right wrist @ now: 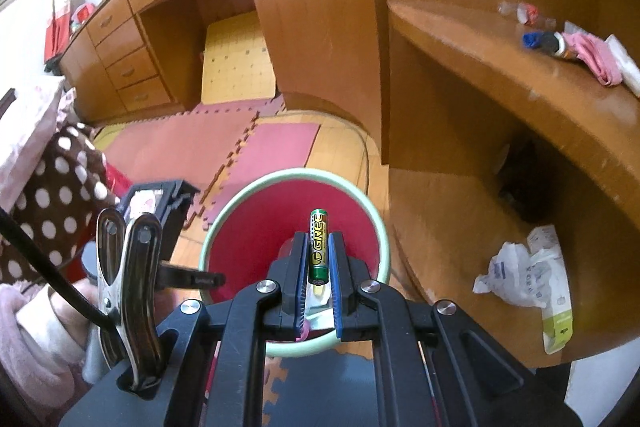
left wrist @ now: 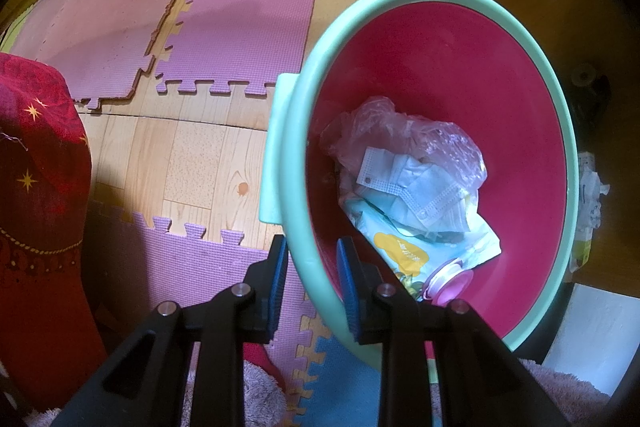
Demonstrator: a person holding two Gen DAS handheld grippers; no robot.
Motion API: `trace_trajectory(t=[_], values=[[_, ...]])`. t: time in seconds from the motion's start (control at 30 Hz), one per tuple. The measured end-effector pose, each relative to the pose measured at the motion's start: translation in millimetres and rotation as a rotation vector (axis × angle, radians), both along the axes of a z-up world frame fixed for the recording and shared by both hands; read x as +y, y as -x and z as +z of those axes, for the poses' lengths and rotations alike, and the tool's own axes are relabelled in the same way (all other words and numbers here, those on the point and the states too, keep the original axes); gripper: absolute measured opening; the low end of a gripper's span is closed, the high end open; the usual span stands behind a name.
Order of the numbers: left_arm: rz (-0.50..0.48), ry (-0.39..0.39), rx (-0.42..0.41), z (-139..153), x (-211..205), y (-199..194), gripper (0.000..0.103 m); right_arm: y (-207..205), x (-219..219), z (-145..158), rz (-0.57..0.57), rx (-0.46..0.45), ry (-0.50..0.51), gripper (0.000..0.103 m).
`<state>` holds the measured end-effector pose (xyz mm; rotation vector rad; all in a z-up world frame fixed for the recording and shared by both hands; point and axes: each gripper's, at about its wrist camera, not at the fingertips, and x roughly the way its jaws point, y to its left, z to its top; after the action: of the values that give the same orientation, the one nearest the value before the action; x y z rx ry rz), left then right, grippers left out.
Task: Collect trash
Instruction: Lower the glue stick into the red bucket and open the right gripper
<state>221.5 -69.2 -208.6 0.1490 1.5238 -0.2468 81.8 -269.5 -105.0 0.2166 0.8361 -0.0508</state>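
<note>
Task looking partway done. The bin [left wrist: 424, 39] (mint rim, magenta inside) is already holding trash: a crumpled clear plastic bag [left wrist: 384, 123], a pale blue face mask [left wrist: 420, 183] and a wipes-type pack [left wrist: 416, 247] w/ a pink lid, all lying at the bin bottom.

Left gripper [left wrist: 312, 267] is pinching the bin's rim, one pad outside, one inside, keeping the bin tilted.

Right gripper [right wrist: 319, 259] is pinching a battery [right wrist: 319, 243] between its blue pads, right over the bin opening. Battery: green w/ yellow lettering, AA-type, lying along the fingers, tip sticking out past them. Probably about to be dropped in.

Still left, as far as visible: crumpled white wrappers [right wrist: 524, 263] lying on the floor beside the desk [right wrist: 520, 67] base, plus bottles and a pink cloth [right wrist: 592, 55] sitting near the desk's far right edge; can't tell if those count as trash.
</note>
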Motion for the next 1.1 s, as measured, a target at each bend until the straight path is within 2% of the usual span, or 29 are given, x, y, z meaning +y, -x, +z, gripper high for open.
trace_trajectory(t=[0.47,0.8,0.93,1.1], values=[[0.011,0.008,0.003,0,0,-1,0.026,-19,23,-68,0.074,0.181,0.015,0.011],[-0.013,-0.021,-0.027,2,-3,4,0.027,-32,21,-108,0.085,0.313,0.033,0.011],[-0.027,-0.034,-0.034,2,-5,6,0.027,-37,20,-121,0.108,0.357,0.040,0.011],[-0.020,-0.004,-0.024,1,0,5,0.028,-44,24,-131,0.131,0.403,0.048,0.011]])
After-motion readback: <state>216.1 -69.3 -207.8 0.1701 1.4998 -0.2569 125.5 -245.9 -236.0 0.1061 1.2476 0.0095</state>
